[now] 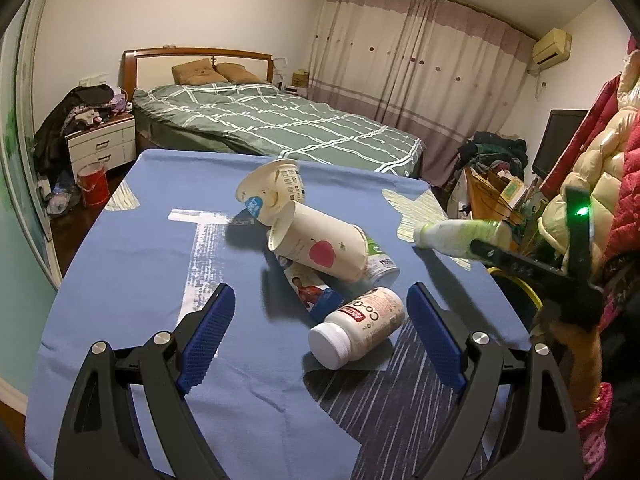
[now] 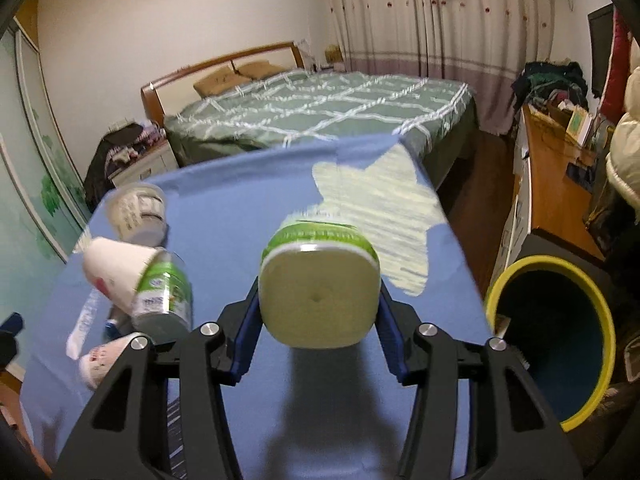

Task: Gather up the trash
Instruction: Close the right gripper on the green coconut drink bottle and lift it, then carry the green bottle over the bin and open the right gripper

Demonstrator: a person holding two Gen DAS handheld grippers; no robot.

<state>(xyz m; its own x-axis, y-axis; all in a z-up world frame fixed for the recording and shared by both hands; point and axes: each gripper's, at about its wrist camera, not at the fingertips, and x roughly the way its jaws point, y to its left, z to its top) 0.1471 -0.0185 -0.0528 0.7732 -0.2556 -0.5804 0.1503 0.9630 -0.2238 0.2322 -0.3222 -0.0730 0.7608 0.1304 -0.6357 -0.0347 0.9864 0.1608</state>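
Your right gripper (image 2: 318,320) is clamped on a green-and-white bottle (image 2: 319,280), its blue pads pressed against both sides and its flat base facing the camera, lifted above the blue tablecloth (image 2: 240,200). Just to its right, below the table edge, stands a yellow-rimmed bin (image 2: 554,344), open mouth toward you. Your left gripper (image 1: 320,328) hangs with its jaws wide apart over the cloth, a white pill bottle (image 1: 358,326) lying on its side between them. Beyond it sit a paper cup with a red apple (image 1: 320,248) and a tipped white tub (image 1: 272,192).
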